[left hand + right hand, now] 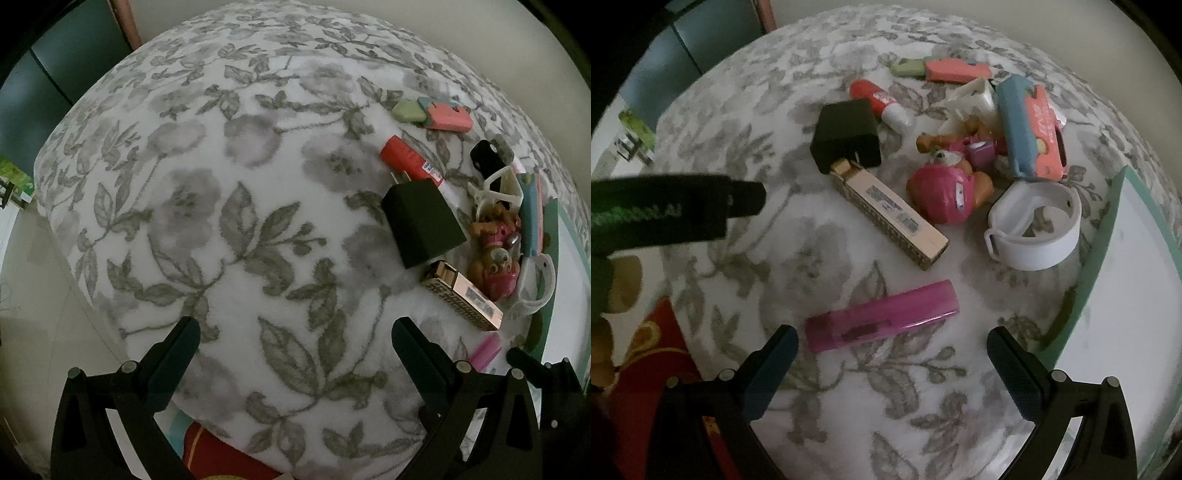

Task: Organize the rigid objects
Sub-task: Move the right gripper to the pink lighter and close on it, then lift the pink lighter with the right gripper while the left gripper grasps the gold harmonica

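Note:
A cluster of small rigid objects lies on a flowered blanket (229, 192). In the right wrist view my right gripper (892, 354) is open just short of a pink lighter (882, 320), which lies crosswise between the fingertips' line. Beyond it sit a beige narrow box (890, 214), a black charger (847, 136), a pink toy figure (945, 192), a white band (1034, 229) and a blue-and-coral case (1030, 133). My left gripper (295, 343) is open over bare blanket; the charger (421, 221) and box (461, 295) are to its right.
A mint-rimmed white tray (1108, 258) lies at the right edge. A red-capped glue stick (882, 101) and green and coral erasers (945, 70) sit at the far side. The left gripper's finger (683, 210) shows at the left. Red cloth (650, 350) hangs below the blanket's near edge.

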Demonstrator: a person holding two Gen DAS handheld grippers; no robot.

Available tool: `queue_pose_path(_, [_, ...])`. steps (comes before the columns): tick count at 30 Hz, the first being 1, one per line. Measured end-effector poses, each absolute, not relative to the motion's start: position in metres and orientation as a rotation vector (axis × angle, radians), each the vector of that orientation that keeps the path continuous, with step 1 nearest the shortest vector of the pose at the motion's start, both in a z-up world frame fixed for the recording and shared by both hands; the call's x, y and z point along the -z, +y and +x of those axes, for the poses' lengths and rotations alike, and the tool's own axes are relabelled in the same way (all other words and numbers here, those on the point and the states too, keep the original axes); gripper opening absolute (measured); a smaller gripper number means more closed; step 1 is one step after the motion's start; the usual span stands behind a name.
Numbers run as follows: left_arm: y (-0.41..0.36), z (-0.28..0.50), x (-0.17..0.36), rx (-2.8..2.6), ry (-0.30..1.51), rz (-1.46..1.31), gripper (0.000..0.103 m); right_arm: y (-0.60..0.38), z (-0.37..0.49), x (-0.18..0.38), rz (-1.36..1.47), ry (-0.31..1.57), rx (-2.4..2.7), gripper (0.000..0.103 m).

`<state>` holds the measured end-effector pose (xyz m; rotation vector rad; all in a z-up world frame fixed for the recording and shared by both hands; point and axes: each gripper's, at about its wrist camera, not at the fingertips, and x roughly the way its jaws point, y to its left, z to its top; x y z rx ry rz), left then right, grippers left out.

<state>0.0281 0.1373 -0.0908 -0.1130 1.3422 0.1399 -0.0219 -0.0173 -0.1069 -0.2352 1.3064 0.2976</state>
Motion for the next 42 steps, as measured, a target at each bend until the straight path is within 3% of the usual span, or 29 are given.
queue_pose_path(11, [0.133,0.026,0.092,-0.143,1.35,-0.101,0.103,-0.015,-0.019,0.113,-0.24,1.297,-0.295,0.102])
queue_pose_path(16, [0.131,0.024,0.091,-0.146,1.35,-0.096,0.103,-0.02,-0.018,0.103,-0.236,1.28,-0.299,0.093])
queue_pose_path(18, [0.13,0.024,0.091,-0.144,1.348,-0.093,0.103,-0.021,-0.02,0.098,-0.234,1.269,-0.302,0.084])
queue_pose_path(36, [0.108,0.029,0.075,-0.087,1.281,-0.117,0.103,-0.036,-0.018,0.094,-0.177,1.267,-0.281,0.084])
queue_pose_path(42, [0.095,0.034,0.058,-0.016,1.234,-0.12,0.103,-0.066,-0.022,0.066,-0.061,1.193,-0.257,0.084])
